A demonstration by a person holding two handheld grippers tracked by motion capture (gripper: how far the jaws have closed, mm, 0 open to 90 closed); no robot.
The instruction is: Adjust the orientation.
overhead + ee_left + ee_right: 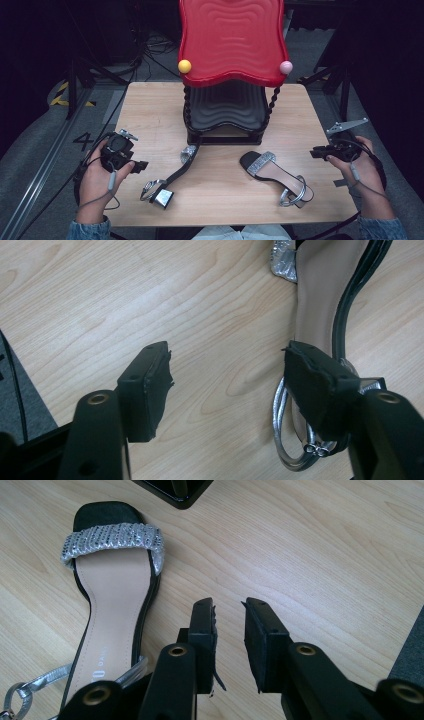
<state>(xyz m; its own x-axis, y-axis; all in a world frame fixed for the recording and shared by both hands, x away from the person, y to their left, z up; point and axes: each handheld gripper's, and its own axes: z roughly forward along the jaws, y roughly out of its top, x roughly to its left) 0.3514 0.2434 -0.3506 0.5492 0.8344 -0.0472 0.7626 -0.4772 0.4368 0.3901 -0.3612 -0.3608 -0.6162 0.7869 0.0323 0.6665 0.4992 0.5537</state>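
Two black sandals with silver straps lie on the wooden table. The left sandal is tipped on its side, toe toward the rack. The right sandal sits sole down. My left gripper is held just left of the tipped sandal, jaws wide open. In the left gripper view only bare wood lies between the jaws, and that sandal lies behind the right jaw. My right gripper is right of the other sandal. Its jaws stand narrowly apart over bare wood.
A shoe rack stands at the table's back middle, with a red wavy top shelf over a black lower shelf. A yellow ball and a pink ball cap its front posts. Its base corner shows beyond the right sandal.
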